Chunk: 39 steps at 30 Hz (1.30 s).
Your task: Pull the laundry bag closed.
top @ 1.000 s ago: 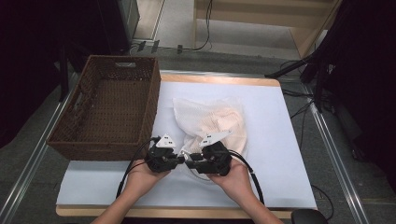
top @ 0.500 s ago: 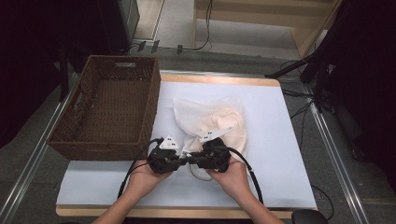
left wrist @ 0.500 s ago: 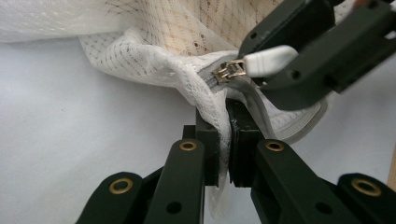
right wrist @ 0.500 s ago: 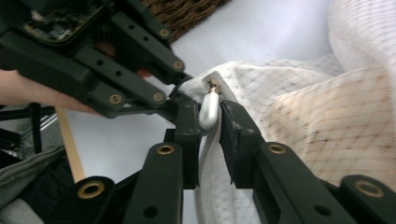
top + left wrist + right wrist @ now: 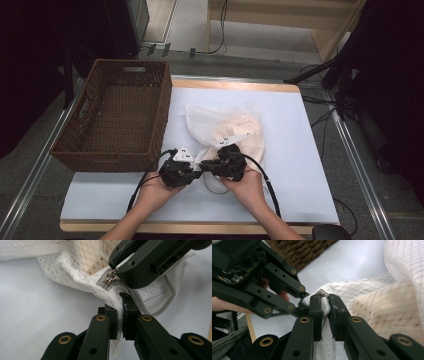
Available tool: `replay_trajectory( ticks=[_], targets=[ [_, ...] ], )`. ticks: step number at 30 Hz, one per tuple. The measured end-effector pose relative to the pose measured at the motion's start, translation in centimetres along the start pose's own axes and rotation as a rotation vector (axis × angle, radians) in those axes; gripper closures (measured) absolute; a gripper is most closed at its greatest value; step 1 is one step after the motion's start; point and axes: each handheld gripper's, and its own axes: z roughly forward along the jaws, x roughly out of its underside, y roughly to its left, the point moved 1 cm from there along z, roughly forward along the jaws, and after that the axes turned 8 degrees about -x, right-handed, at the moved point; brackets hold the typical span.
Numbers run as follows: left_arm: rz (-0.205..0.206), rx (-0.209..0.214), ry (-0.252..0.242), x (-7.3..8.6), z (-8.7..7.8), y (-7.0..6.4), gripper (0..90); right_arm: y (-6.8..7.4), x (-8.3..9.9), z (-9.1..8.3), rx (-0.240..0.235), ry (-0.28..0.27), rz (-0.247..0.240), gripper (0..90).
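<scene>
Mesh bag (image 5: 227, 132) lies at frame centre on the white table (image 5: 300, 150), right of the basket (image 5: 120, 115). Left gripper (image 5: 120, 315) and right gripper (image 5: 325, 305) meet at its lower edge. Both jaws are clamped on the bag's zipper hem, tips nearly touching.

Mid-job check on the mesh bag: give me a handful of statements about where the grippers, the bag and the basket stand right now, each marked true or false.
1. The left gripper has its fingers shut on the white mesh bag. True.
2. The right gripper hangs open, clear of the bag. False: its fingers are closed on the bag's edge, by the zipper pull.
3. The mesh bag lies inside the wicker basket. False: it lies on the white table cover, to the right of the basket.
4. The two grippers meet at the near end of the bag, close together. True.
5. The basket holds folded clothes. False: nothing can be seen in it.
</scene>
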Motion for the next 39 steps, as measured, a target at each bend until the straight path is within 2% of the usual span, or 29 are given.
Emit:
replay_trajectory(
  ticks=[7,11,14,19,26,32,36,39],
  targets=[
    [-0.013,-0.012,0.008,0.0,-0.1,0.5,79.7,0.6,-0.1,0.1,-0.02,0.027,-0.034,87.5],
    [-0.03,0.002,-0.001,0.0,-0.3,0.7,86.1,1.0,-0.1,0.1,-0.021,0.029,-0.049,87.5],
    [-0.035,0.007,0.004,-0.2,-0.5,0.7,88.1,0.9,-0.1,0.0,-0.017,0.023,-0.041,87.5],
    [-0.066,0.023,0.0,-0.4,-1.0,1.0,88.6,0.8,-0.2,-0.2,-0.017,0.014,-0.038,87.6],
    [-0.091,0.014,-0.006,-0.5,-1.5,1.5,88.9,0.5,-0.2,-0.6,-0.001,0.012,-0.034,87.8],
    [-0.106,0.001,-0.026,-0.4,-2.0,2.2,88.7,0.3,-0.3,-1.7,0.014,0.013,-0.031,87.8],
    [-0.104,-0.002,-0.022,-0.4,-2.0,2.1,88.8,0.4,-0.2,-1.9,0.012,0.021,-0.025,87.8],
    [-0.12,0.005,-0.01,-0.4,-2.0,2.2,88.9,0.4,-0.2,-1.8,0.02,0.032,-0.029,87.8]
  ],
)
